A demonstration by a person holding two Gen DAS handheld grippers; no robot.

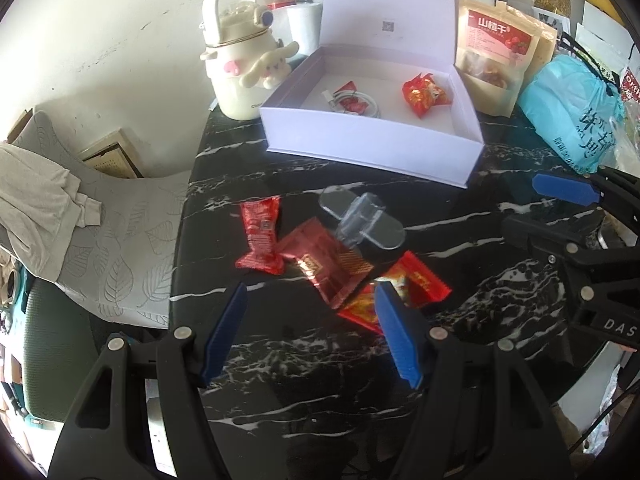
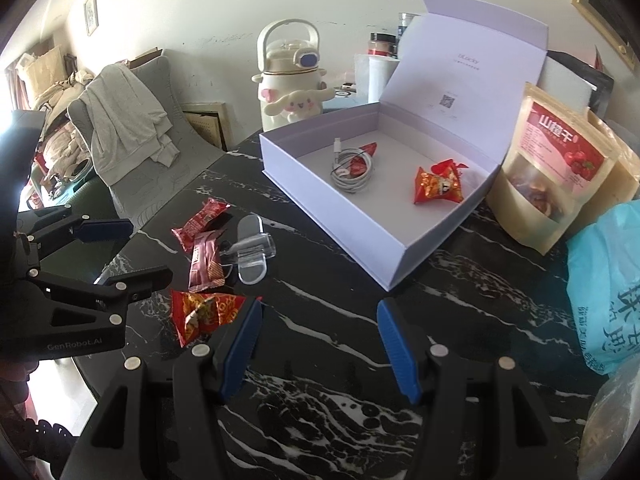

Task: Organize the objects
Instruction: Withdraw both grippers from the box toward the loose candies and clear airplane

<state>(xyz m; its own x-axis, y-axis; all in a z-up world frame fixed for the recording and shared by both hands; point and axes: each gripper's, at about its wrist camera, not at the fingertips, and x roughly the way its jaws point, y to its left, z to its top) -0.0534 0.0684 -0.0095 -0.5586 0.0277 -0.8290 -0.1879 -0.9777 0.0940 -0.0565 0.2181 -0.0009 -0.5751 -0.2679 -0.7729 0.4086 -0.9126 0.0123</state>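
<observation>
Both tongs hang apart and hold nothing: left tongs [image 1: 310, 330] over the snack pile, right tongs [image 2: 320, 344] over bare surface [image 2: 340, 400] right of it. Risk, as I judge it: the clear plastic clip [image 1: 360, 220] rests on the dark red packet [image 1: 324, 268] ahead of the left tongs, so a pinch there could drag both or skid on foil. Count: four wrapped snacks loose, plus about two snacks and one cable [image 2: 352, 168] in the open box [image 2: 332, 216] beyond both tongs.
</observation>
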